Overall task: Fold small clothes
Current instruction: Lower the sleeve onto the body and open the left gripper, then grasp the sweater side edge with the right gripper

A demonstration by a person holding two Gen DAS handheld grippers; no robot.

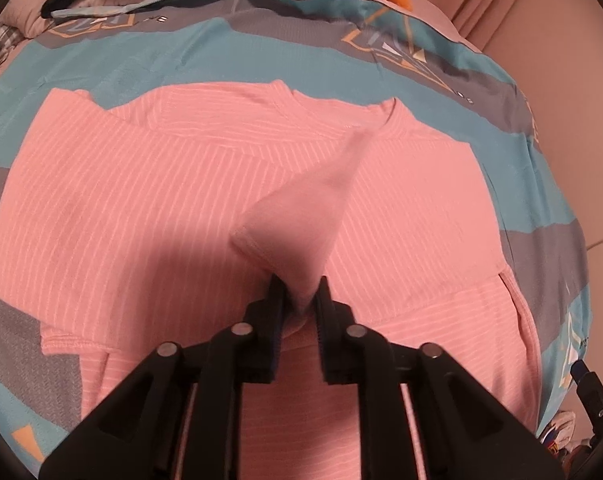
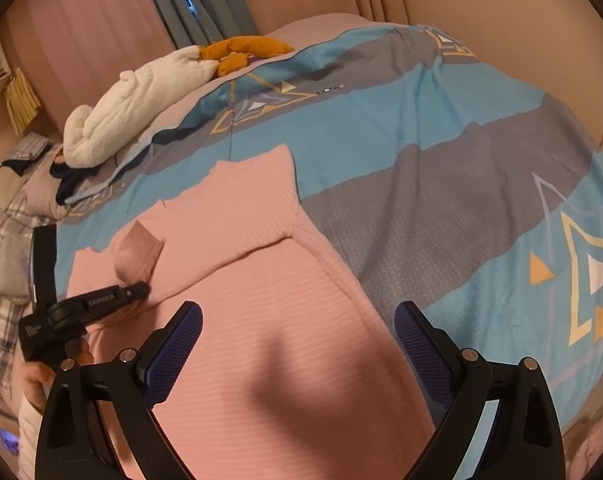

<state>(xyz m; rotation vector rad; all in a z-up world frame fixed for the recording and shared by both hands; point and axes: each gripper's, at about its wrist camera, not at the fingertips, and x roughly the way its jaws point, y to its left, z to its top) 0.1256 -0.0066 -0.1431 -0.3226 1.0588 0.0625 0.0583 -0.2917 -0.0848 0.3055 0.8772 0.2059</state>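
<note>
I've got a pink ribbed top [image 1: 149, 184] lying flat on the bed, spread over a duvet cover [image 1: 229, 52] in teal and grey bands with orange-outlined triangle prints. My left gripper [image 1: 299, 292] points steeply down over the middle of the top; a fold of pink fabric, looks like a sleeve [image 1: 297, 220], sits between its fingers [image 1: 275, 300] and rises up toward the neckline. Fingers nearly together with the fabric between them, can't tell whether the pads actually press it. From the right wrist view the left gripper [image 2: 141, 290] shows at the left edge, tip at the raised sleeve [image 2: 137, 248], a hand [image 2: 35, 376] gripping its handle below. My right gripper [image 2: 297, 336] hangs over the lower body of the top [image 2: 269, 272], fingers [image 2: 173, 352] wide apart, blue pads showing, nothing between them but the shirt lying underneath, no contact that I can see. The top's right side edge runs just beside the right finger. Up at the head of the bed: a white fluffy blanket [image 2: 141, 108] bundled up, an orange plush [image 2: 245, 54] touching it, some dark clothing [image 2: 71, 184] below the blanket. Curtains [image 2: 193, 4] behind
</note>
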